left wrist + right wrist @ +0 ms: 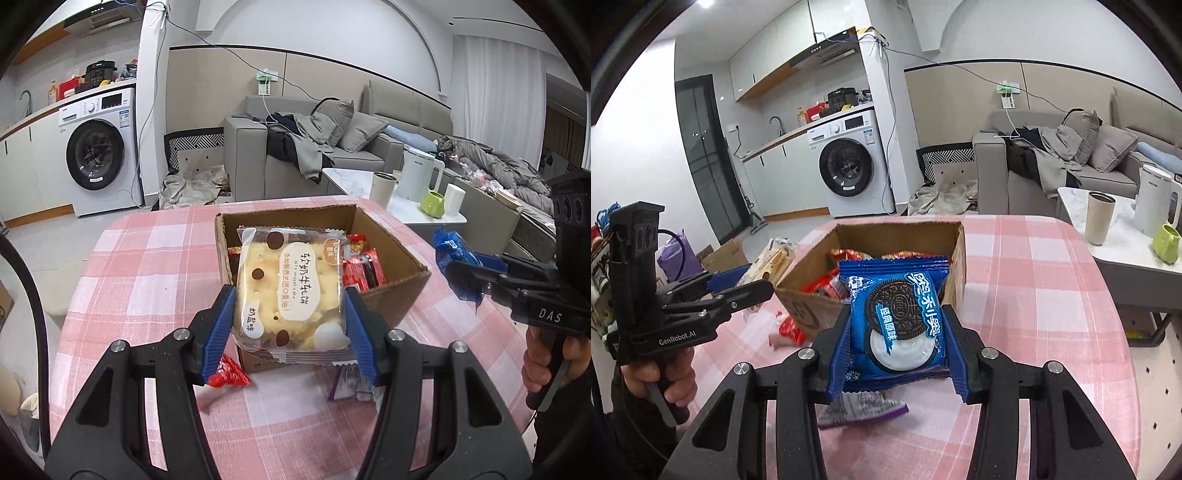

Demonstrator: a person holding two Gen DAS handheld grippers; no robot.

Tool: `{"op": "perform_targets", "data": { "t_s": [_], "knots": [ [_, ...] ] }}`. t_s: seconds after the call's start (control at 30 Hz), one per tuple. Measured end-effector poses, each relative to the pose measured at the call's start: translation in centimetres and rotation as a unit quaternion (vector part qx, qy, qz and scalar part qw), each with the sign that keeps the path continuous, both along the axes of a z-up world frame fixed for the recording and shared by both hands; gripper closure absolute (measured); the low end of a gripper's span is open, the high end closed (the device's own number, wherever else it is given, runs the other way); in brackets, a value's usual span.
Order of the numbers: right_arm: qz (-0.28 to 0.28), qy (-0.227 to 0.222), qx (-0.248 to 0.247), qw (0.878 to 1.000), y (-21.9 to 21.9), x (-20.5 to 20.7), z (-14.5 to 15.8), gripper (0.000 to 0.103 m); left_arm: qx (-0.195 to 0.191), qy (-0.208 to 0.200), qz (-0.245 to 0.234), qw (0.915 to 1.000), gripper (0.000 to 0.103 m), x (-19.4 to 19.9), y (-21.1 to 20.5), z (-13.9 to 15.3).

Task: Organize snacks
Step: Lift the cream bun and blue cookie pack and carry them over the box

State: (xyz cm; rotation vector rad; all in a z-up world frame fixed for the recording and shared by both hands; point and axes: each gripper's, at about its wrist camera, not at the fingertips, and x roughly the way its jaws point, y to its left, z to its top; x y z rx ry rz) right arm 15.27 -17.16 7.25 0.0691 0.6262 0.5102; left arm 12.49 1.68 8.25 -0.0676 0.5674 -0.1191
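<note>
My left gripper (290, 325) is shut on a clear packet of yellow nougat crackers (291, 291), held above the near edge of an open cardboard box (391, 254). Red snack packets (364, 267) lie inside the box. My right gripper (895, 343) is shut on a blue Oreo packet (899, 317), also raised in front of the box (955, 258). In the left wrist view the right gripper (461, 273) with the blue packet (452, 249) shows at the right; in the right wrist view the left gripper (738, 284) with its cracker packet (768, 264) shows at the left.
The box stands on a pink checked tablecloth (147, 266). A red packet (229, 374) and a purple-and-white packet (864, 408) lie on the cloth near the box. Beyond stand a white side table (1123, 236) with cups and a kettle, a grey sofa, a washing machine.
</note>
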Motion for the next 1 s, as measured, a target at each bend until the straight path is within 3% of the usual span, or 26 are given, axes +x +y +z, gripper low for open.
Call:
{"op": "perform_targets", "data": {
  "t_s": [0.63, 1.0],
  "knots": [
    [0.005, 0.006, 0.020, 1.000, 2.7, 4.1, 0.7, 0.057, 0.002, 0.002, 0.008, 1.0000, 0.048, 5.9, -0.3, -0.9],
    [0.005, 0.034, 0.034, 0.999, 3.4, 7.3, -1.0, 0.057, 0.009, 0.006, 0.016, 0.9998, 0.048, 9.2, -0.1, -2.2]
  ]
}}
